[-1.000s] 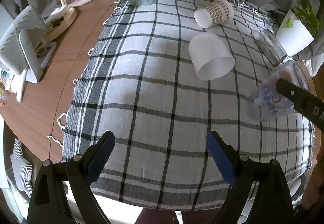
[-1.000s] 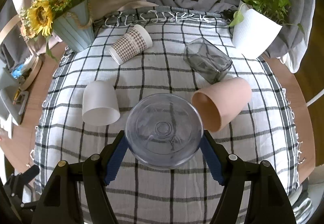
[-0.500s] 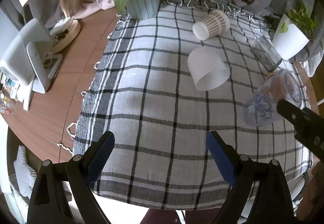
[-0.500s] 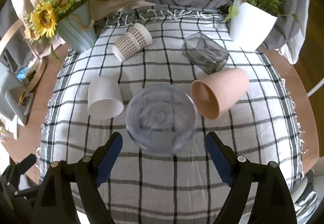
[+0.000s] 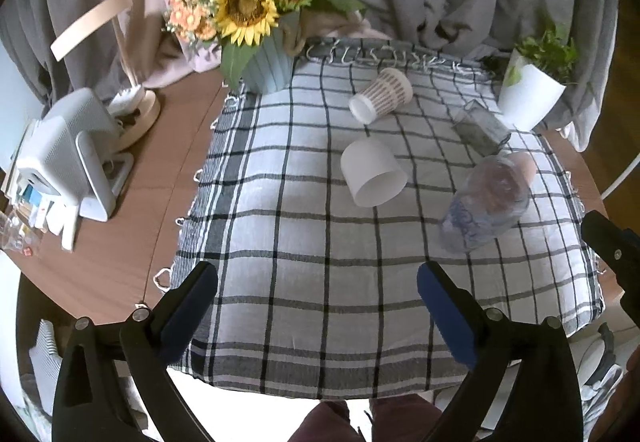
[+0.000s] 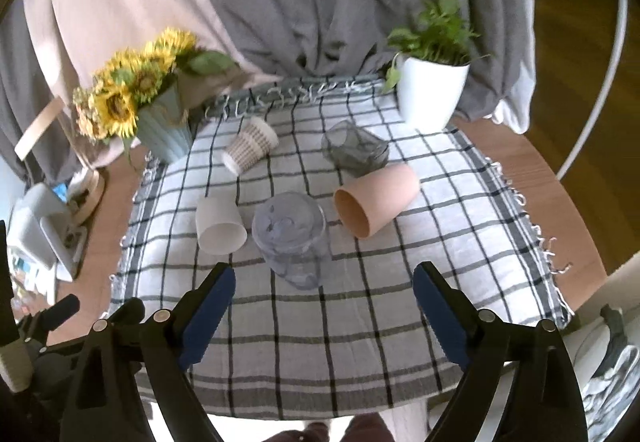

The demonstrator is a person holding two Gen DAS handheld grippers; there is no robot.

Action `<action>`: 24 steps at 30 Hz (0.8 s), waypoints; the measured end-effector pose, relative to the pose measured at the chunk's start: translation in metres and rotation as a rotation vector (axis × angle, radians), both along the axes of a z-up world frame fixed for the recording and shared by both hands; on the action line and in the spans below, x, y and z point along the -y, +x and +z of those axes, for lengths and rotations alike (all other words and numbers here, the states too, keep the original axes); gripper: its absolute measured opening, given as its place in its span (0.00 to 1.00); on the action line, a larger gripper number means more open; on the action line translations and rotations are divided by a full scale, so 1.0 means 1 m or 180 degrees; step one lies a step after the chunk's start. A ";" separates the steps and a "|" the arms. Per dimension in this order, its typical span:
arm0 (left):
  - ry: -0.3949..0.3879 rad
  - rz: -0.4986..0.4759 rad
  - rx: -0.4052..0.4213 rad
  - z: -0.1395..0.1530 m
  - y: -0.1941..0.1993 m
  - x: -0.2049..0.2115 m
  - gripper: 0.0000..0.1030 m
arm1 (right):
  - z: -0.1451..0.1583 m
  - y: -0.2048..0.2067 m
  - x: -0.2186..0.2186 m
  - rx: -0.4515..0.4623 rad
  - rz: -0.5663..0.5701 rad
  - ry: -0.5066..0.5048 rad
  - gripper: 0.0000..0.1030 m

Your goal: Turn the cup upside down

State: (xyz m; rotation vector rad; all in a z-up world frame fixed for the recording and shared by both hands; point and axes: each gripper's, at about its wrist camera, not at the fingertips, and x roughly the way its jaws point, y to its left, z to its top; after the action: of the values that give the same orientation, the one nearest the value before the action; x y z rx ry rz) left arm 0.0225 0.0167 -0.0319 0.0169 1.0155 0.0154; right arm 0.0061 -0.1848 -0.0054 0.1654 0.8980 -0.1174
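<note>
A clear plastic cup with blue writing [image 6: 294, 238] stands upside down on the checked cloth [image 6: 360, 306]; it also shows in the left wrist view [image 5: 484, 204]. My right gripper [image 6: 322, 318] is open and empty, pulled back toward me from the cup. My left gripper [image 5: 318, 316] is open and empty over the cloth's near edge. A white cup [image 6: 219, 225], a pink cup [image 6: 376, 200], a patterned paper cup [image 6: 250, 149] and a grey glass [image 6: 354, 150] lie on their sides behind it.
A blue vase of sunflowers [image 6: 160, 122] stands at the back left and a white plant pot [image 6: 434, 94] at the back right. A white device [image 5: 68, 158] and a wooden lamp base [image 5: 136, 110] sit on the wooden table [image 5: 148, 194] left of the cloth.
My right gripper opened, let go of the clear cup and drew back and up. The cup now stands upside down on the cloth. My left gripper also pulled back.
</note>
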 end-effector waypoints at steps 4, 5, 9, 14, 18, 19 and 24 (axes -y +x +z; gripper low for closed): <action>0.0000 -0.0051 0.0048 0.007 -0.007 0.005 0.99 | 0.009 -0.011 0.003 0.0075 -0.0080 -0.0009 0.88; 0.0000 -0.0060 0.0056 0.007 -0.008 0.006 0.99 | 0.011 -0.014 0.004 0.0092 -0.0098 -0.0015 0.88; -0.0023 -0.0087 0.0114 0.013 -0.015 0.009 0.99 | 0.016 -0.028 0.004 0.0201 -0.0146 -0.0045 0.88; -0.0088 -0.0121 0.0114 0.017 -0.018 0.012 0.99 | 0.020 -0.038 0.004 0.0240 -0.0179 -0.0071 0.88; -0.0080 -0.0087 0.0172 0.021 -0.020 0.011 1.00 | 0.020 -0.041 0.007 0.0229 -0.0241 -0.0062 0.89; -0.0080 -0.0086 0.0177 0.021 -0.020 0.011 0.99 | 0.020 -0.042 0.007 0.0228 -0.0251 -0.0055 0.90; -0.0093 -0.0122 0.0192 0.023 -0.019 0.013 0.99 | 0.020 -0.043 0.006 0.0241 -0.0248 -0.0077 0.92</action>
State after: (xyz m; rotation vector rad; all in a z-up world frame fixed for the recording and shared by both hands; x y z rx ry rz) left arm 0.0034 0.0035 -0.0091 0.0092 0.9549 -0.0336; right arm -0.0372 -0.1906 0.0149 0.1811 0.8145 -0.1932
